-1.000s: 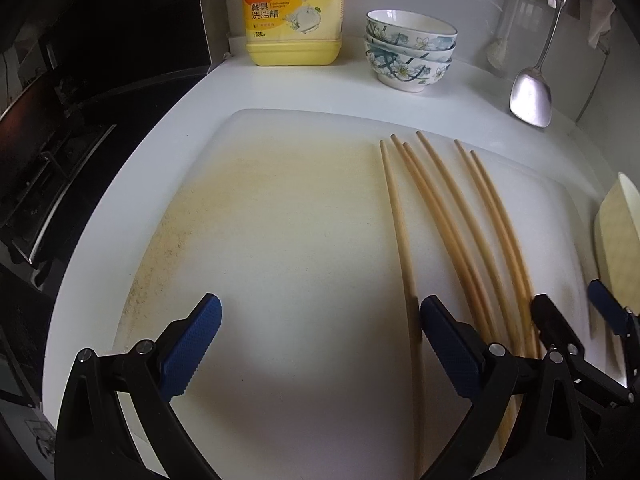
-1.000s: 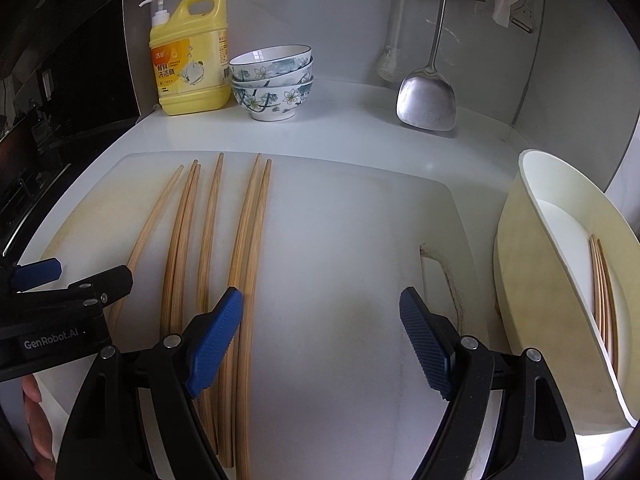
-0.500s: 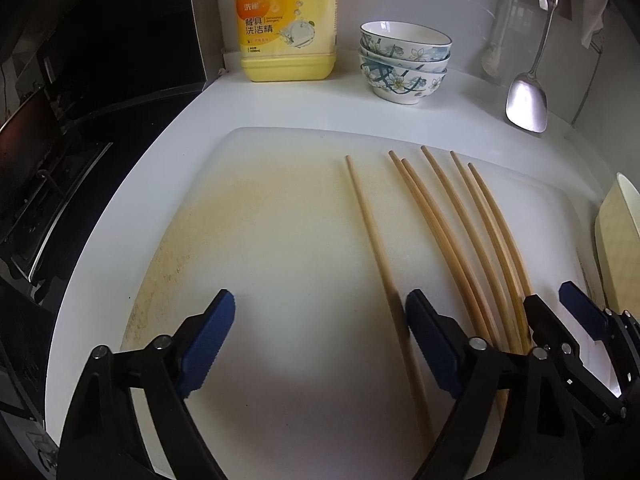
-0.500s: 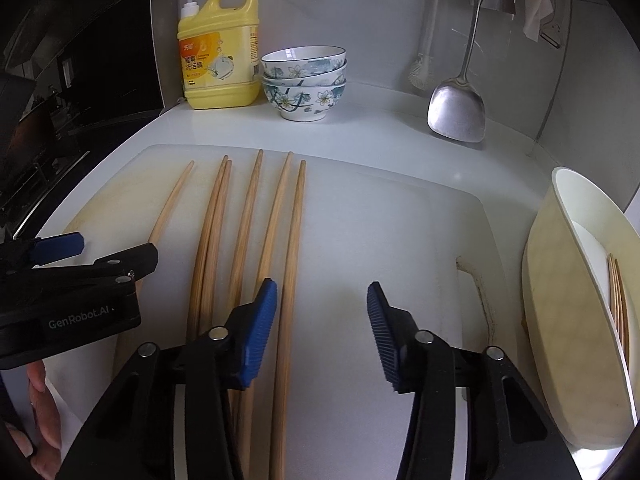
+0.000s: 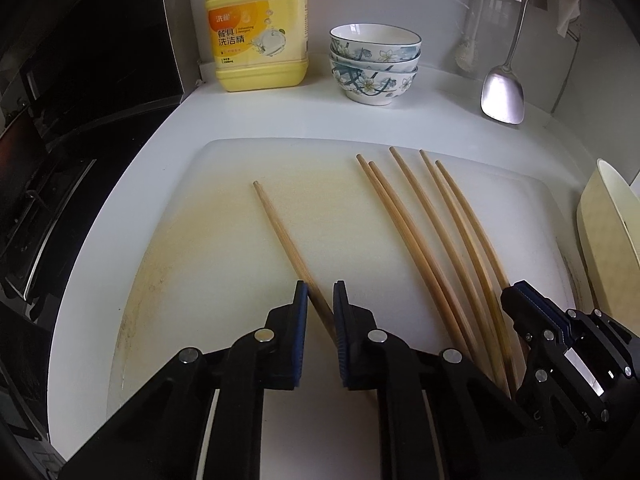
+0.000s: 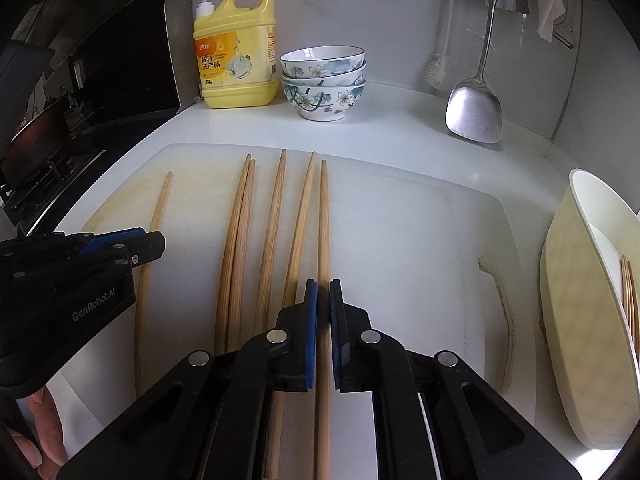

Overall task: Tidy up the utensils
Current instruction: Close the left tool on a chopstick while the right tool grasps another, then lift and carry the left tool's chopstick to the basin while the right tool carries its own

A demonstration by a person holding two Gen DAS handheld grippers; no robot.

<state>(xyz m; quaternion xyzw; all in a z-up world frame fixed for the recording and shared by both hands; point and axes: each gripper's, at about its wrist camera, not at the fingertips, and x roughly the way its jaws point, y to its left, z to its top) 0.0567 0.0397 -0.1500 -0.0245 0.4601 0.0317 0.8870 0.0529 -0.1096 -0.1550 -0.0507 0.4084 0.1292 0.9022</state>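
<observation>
Several long wooden chopsticks lie on a white cutting board (image 5: 224, 280). My left gripper (image 5: 320, 294) is shut on the leftmost chopstick (image 5: 280, 232), which angles off to the left, apart from the others (image 5: 432, 240). My right gripper (image 6: 323, 294) is shut on the rightmost chopstick (image 6: 323, 216) of the row. The left gripper also shows at the left of the right wrist view (image 6: 120, 246), and the right gripper at the right of the left wrist view (image 5: 536, 312). A cream utensil holder (image 6: 576, 300) at the right holds more chopsticks (image 6: 628, 292).
At the back stand a yellow dish soap bottle (image 5: 260, 32) and three stacked floral bowls (image 5: 374, 64). A metal spatula (image 5: 502, 92) and a brush hang on the wall. A dark stove (image 5: 40, 184) lies to the left of the counter.
Both grippers were open and have closed, each on a chopstick. The left chopstick has swung leftward, away from the rest of the row.
</observation>
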